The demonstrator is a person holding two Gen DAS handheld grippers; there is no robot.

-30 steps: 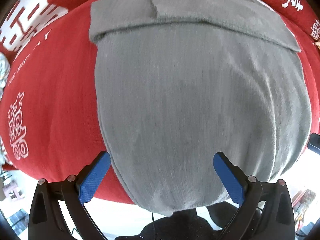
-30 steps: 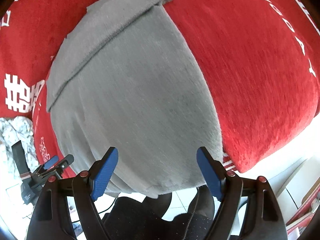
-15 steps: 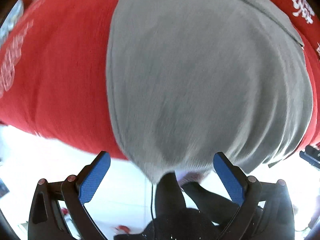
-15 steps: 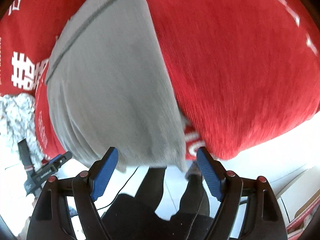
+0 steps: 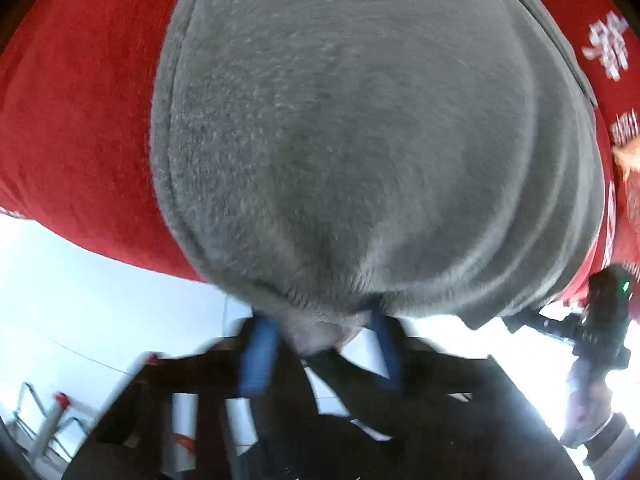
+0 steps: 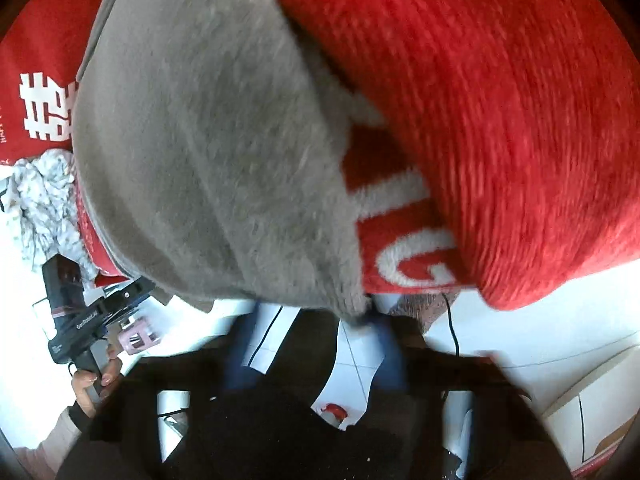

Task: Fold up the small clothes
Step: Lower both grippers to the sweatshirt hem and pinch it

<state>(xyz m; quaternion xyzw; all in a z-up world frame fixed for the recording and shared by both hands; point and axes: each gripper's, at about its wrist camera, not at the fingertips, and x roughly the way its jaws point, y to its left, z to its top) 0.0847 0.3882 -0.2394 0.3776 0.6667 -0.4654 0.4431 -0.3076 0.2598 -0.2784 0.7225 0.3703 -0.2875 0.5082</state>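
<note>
A grey fleece garment (image 5: 352, 140) lies flat on a red blanket (image 5: 80, 120), its near hem hanging over the front edge. My left gripper (image 5: 318, 320) is closing on that hem, and the cloth bunches between its blurred blue pads (image 5: 260, 344). In the right wrist view the same garment (image 6: 208, 140) ends in a near right corner. My right gripper (image 6: 312, 316) is closing there, with the corner against its right pad (image 6: 386, 344). Each gripper also shows at the edge of the other's view.
The red blanket (image 6: 500, 120) with white lettering covers the whole surface and droops over the front edge. A white patterned cloth (image 6: 44, 200) lies at its left end. A hand (image 6: 92, 384) holds the other gripper. White tiled floor (image 5: 100, 300) and a pink stool (image 6: 138, 338) are below.
Both grippers came down and forward to the garment's near hem. Their jaws went from wide apart to drawn in around the cloth. The garment now fills much more of both views.
</note>
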